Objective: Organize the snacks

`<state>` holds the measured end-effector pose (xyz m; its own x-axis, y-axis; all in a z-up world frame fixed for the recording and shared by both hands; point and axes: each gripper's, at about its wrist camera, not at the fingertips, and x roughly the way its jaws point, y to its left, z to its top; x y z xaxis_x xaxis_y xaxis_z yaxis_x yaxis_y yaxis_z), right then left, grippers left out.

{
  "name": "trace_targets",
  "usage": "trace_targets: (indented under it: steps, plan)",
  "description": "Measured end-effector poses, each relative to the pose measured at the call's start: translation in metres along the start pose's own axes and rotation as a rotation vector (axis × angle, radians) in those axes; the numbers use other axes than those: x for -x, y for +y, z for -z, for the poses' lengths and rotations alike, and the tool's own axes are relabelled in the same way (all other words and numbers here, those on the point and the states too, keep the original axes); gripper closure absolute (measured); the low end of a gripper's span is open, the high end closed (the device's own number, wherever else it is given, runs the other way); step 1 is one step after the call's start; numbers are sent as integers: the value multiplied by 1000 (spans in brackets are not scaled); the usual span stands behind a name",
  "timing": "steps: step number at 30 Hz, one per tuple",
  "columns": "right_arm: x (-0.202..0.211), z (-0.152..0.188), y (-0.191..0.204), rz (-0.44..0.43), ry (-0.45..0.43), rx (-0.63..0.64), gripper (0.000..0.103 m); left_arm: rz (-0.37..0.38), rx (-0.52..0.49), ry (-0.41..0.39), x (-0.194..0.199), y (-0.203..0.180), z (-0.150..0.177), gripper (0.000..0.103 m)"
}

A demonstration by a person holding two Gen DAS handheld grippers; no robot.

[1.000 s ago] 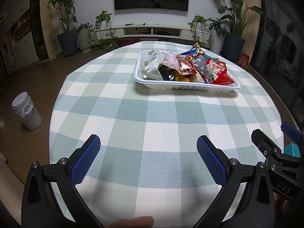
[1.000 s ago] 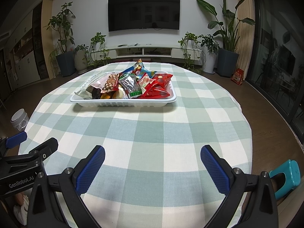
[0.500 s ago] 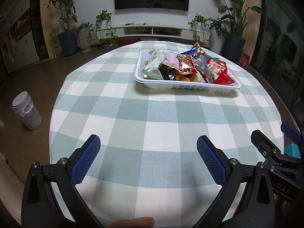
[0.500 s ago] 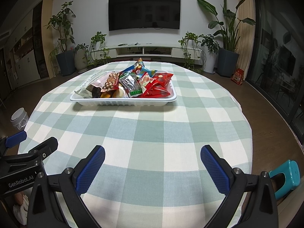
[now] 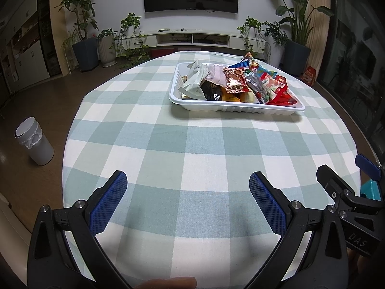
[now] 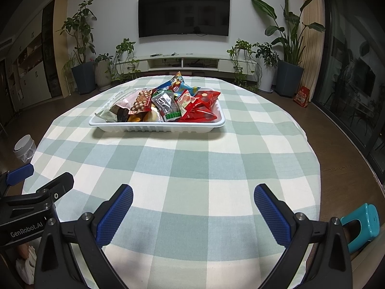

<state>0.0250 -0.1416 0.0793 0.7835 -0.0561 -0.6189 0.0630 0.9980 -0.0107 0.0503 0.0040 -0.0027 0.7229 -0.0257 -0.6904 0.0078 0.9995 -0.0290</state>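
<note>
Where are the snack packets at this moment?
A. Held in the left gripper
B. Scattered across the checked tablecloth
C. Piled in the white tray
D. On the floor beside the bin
C: the snack packets all lie heaped inside the white tray on the checked tablecloth; both grippers are open and hold nothing.

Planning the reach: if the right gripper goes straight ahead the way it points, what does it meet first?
Probably the white tray of snacks; only bare checked tablecloth lies before the open right gripper, though depth is uncertain.

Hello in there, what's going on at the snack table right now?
Left gripper open, right gripper open, both empty. Snacks piled in white tray. Nothing in the way.
</note>
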Motion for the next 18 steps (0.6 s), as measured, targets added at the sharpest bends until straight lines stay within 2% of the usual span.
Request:
trace_targets:
  steps: [18]
  plan:
    - [1,-2,1,1,3,1,0,-5,-3,-7,1,1,0,0]
